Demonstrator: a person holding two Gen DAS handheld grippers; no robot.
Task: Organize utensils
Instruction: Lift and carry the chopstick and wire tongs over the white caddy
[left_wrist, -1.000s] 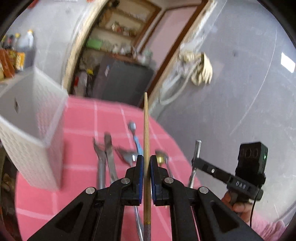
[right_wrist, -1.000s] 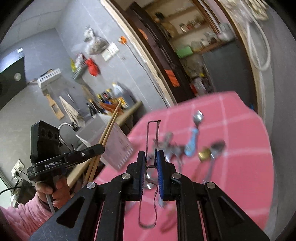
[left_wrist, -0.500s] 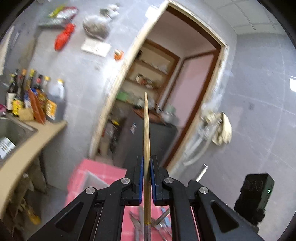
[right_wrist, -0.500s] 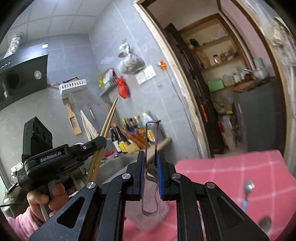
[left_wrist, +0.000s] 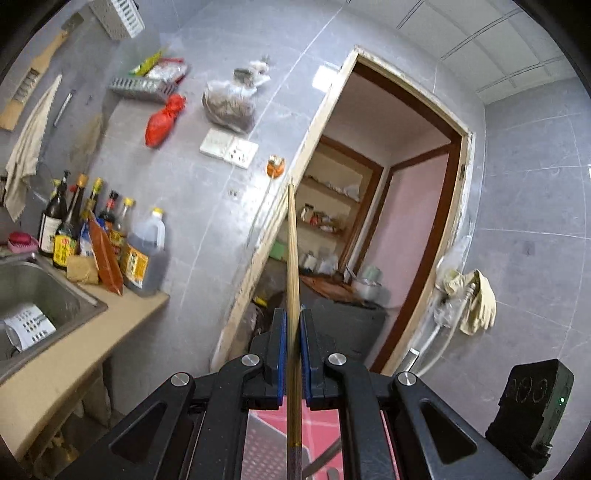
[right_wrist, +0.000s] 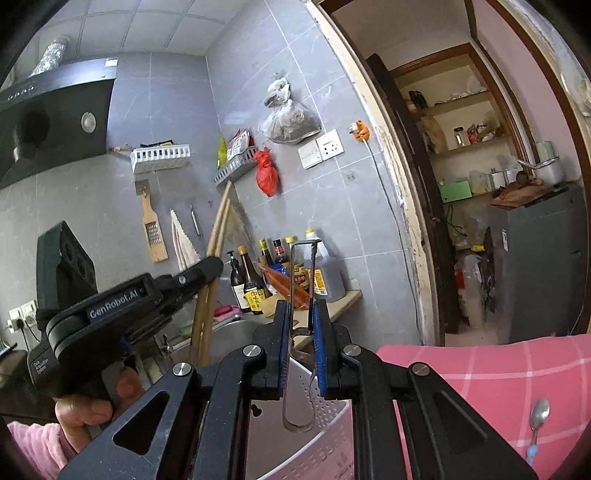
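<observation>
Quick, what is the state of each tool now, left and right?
Left tool: closed, holding the wooden chopsticks.
Right tool: closed, holding a thin metal peeler.

Both grippers (left_wrist: 291, 328) (right_wrist: 301, 317) level, clamped

Open air ahead of both my grippers. White basket (right_wrist: 325, 435) sits right under my right gripper (right_wrist: 302, 332); my left gripper (right_wrist: 207, 273) crowds the left side.

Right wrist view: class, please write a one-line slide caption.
Right tongs grip a metal peeler above the white basket; left tongs hold chopsticks.
</observation>
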